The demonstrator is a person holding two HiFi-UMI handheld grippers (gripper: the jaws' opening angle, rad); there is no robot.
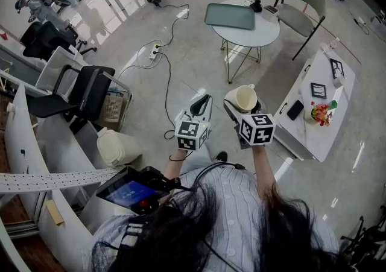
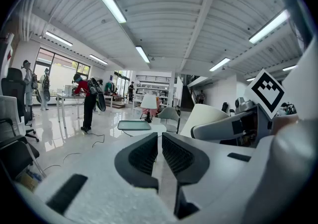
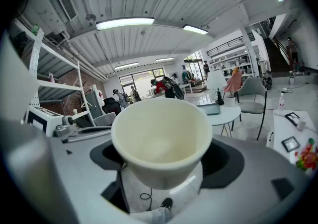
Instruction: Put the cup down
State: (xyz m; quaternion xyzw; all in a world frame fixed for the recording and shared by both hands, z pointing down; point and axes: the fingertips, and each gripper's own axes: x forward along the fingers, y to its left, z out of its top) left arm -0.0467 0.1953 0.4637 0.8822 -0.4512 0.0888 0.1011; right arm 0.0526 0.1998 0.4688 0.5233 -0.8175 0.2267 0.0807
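Observation:
A cream cup (image 1: 242,97) sits between the jaws of my right gripper (image 1: 242,105), held in the air above the floor with its mouth tipped toward me. In the right gripper view the cup (image 3: 161,138) fills the middle, and the dark pads (image 3: 226,161) of the wide-spread right gripper (image 3: 161,163) press on its two sides. My left gripper (image 1: 202,105) hangs just left of it; its ribbed jaws nearly touch, with nothing between them. In the left gripper view, the left gripper (image 2: 160,154) is shut and the cup (image 2: 206,116) shows at the right.
A round white table (image 1: 258,37) with a green tray (image 1: 229,15) stands ahead, a grey chair (image 1: 301,14) beside it. A long white table (image 1: 325,132) with a phone, frames and flowers is at the right. Black chairs (image 1: 78,93), a floor cable (image 1: 163,53) and a bin (image 1: 117,147) lie left.

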